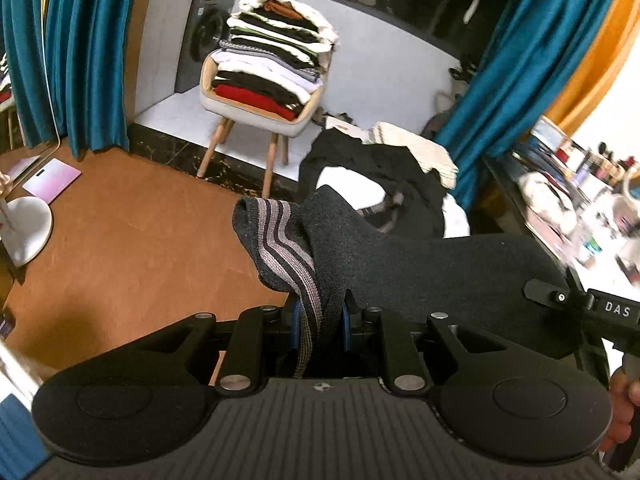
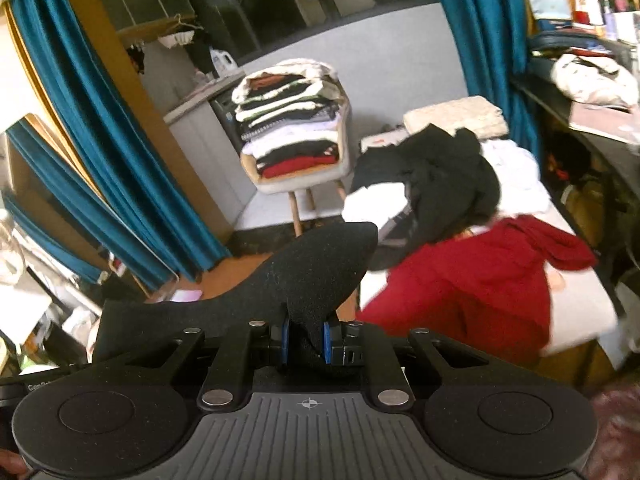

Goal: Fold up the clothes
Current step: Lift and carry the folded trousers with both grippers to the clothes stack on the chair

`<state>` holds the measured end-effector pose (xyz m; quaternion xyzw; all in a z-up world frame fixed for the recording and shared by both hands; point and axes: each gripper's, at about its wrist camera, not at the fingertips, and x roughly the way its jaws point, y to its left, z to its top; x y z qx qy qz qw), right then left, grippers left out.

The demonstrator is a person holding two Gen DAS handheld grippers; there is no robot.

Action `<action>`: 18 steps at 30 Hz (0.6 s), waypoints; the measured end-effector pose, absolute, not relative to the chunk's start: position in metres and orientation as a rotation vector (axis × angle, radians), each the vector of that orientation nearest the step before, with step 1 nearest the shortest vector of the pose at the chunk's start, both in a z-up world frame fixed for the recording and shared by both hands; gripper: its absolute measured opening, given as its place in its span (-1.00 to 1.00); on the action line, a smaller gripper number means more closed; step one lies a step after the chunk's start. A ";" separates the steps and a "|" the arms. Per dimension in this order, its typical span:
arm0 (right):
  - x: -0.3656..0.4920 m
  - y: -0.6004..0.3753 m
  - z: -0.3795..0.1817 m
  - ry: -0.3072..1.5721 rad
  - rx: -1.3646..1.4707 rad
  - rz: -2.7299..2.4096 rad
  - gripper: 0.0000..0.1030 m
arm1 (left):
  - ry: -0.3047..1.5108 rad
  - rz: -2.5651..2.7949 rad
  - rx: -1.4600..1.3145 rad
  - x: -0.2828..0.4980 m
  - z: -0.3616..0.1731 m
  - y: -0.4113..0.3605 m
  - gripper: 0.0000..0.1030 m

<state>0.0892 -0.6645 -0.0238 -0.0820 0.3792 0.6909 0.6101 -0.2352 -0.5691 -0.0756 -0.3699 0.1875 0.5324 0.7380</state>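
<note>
My left gripper is shut on a dark grey knit garment with a grey-striped cuff; the cloth stretches off to the right toward the other gripper. My right gripper is shut on the same dark grey garment, which stretches off to the left. The garment is held in the air between both grippers, above the orange floor. A pile of unfolded clothes lies ahead on the bed: a black garment, a red garment and white pieces.
A chair carries a tall stack of folded clothes, also in the right wrist view. Teal curtains hang on both sides. A cluttered dark desk stands at the right. A white lamp base sits on the floor at left.
</note>
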 end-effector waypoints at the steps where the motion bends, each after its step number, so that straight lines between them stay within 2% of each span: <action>1: 0.095 -0.648 -0.024 0.884 -0.178 1.596 -0.74 | 0.415 1.172 -0.819 -0.231 -0.074 -0.553 -0.63; 10: 0.130 -0.515 -0.019 0.865 -0.155 1.651 -0.74 | 0.382 1.211 -0.797 -0.204 -0.063 -0.452 -0.63; 18: 0.112 -0.410 -0.035 0.909 -0.182 1.649 -0.74 | 0.374 1.233 -0.847 -0.229 -0.081 -0.366 -0.63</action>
